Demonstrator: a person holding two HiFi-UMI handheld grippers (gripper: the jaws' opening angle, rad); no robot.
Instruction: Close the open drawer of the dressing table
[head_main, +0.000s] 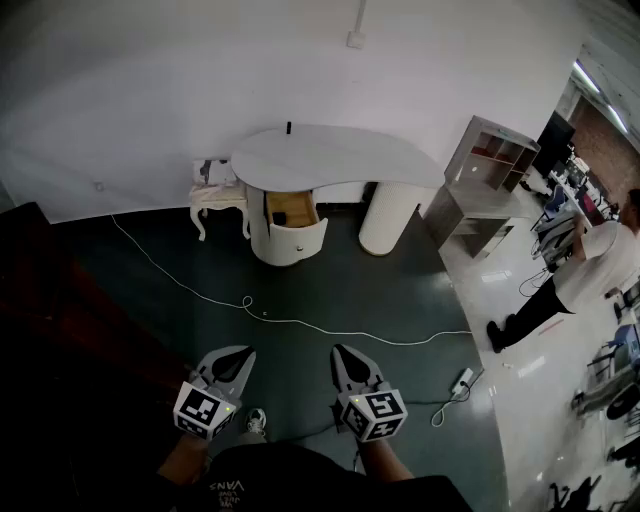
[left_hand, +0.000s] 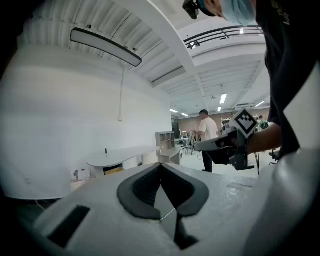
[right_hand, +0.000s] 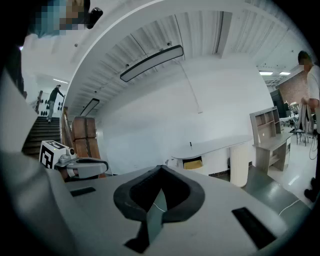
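- Left tongs (head_main: 244, 352) clenched, nothing between the jaws; tips meet in left gripper view (left_hand: 161, 164).
- Right tongs (head_main: 341, 351) likewise clenched and empty; tips together in right gripper view (right_hand: 161, 167).
- Both low in head view, side by side with a gap between, pointing toward the worktop (head_main: 330, 155) and well apart from it.
- Each visible from the other's camera: right tongs at right of left gripper view (left_hand: 199, 146), left tongs at left of right gripper view (right_hand: 105, 165).
- Drawer (head_main: 293, 212) open, pulled out of the rounded pedestal under the left part of the worktop.
- Tan inside, dark item in it, too small to identify.
- Same drawer seen as a yellowish slot in left gripper view (left_hand: 114, 170) and right gripper view (right_hand: 192, 163).
- Worktop white and curved, against the white wall; round column (head_main: 385, 215) under its right end.
- Small dark upright item (head_main: 289, 128) at its back edge.
- White stool (head_main: 218, 197) just beside the pedestal, on its left.
- White cable (head_main: 300, 322) across the dark floor (head_main: 350, 285), between tongs and worktop.
- Power strip (head_main: 462, 380) on the floor, right of right tongs.
- Shelf unit (head_main: 490, 155) right of the worktop.
- Person (head_main: 600, 270) standing further right.
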